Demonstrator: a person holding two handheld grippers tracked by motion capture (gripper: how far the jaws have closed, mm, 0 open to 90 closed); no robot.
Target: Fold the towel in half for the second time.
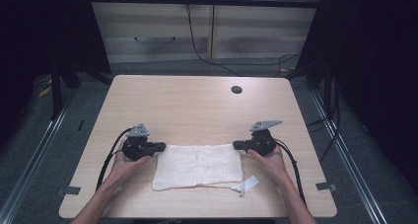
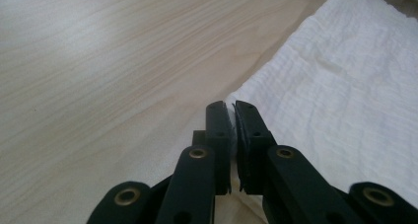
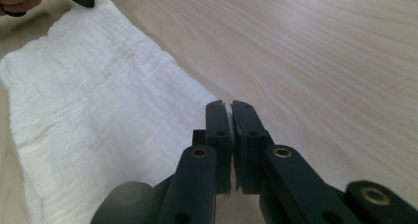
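Here, the left gripper (image 1: 158, 146) and right gripper (image 1: 237, 145) pinch the white cloth's (image 1: 199, 167) far corners at ten and two o'clock, the next fold not yet made.

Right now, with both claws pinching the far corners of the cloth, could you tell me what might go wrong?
1. Each claw, left and right, pinches only a thin edge of the white cloth, so a corner may slip free.
2. The loose label near the table's front edge might drag or snag.
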